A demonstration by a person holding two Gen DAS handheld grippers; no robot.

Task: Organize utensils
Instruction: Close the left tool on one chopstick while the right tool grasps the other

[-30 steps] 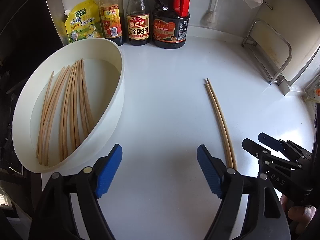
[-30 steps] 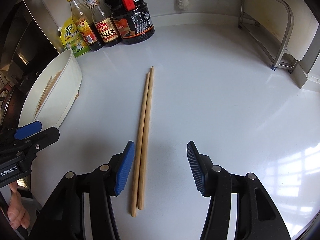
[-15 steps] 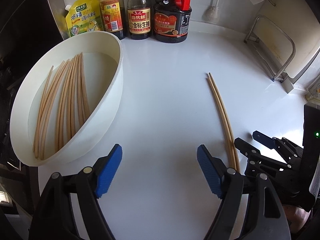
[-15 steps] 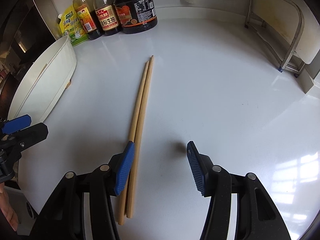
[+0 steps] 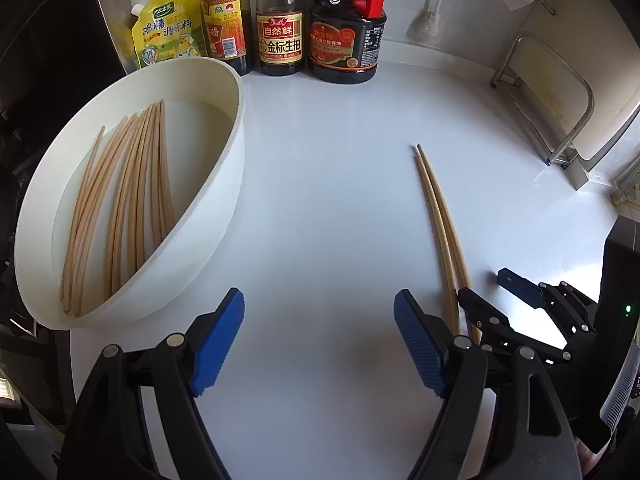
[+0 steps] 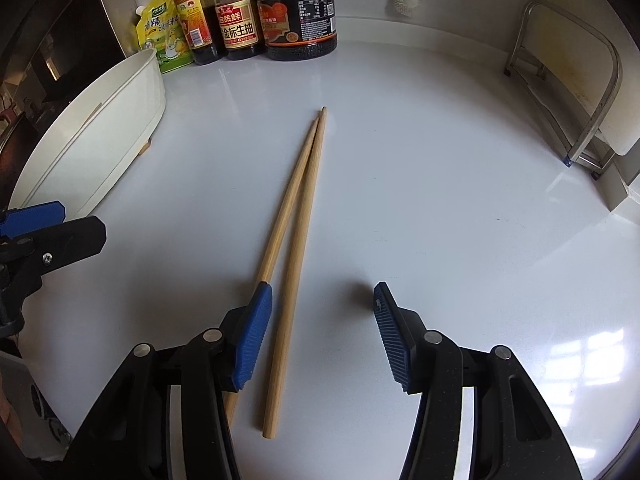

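A white desk (image 6: 420, 168) is carrying everything, with a wire rack (image 6: 576, 92) sitting at its right edge. On the left, a large white oval tub (image 5: 236, 152) is holding a sheaf of pale wooden chopsticks (image 5: 132, 196) lying lengthwise on its floor. Behind it, sauce bottles (image 5: 280, 28) and a yellow seasoning pouch (image 5: 168, 36) are standing along the wall.

The step in hand looks like gathering the last loose pair of chopsticks (image 6: 300, 216), which is lying on the bare desk well apart from the tub, its tips touching at the far end and its butts spreading slightly toward the camera. They are slim, round and smooth, so they are likely to roll or slip if pinched off-centre.

The right hand-held gripper (image 6: 316, 340) is hanging low over the butt ends with its jaws wide; one stick is lying in the gap between the blue pads, while the other is passing under or outside the left pad (image 6: 252, 340). Judging by this, the next move calls for shifting left so both sticks sit inside, then closing. The left hand-held gripper (image 5: 320, 344) is hovering wide and holding nothing, just beside the tub.
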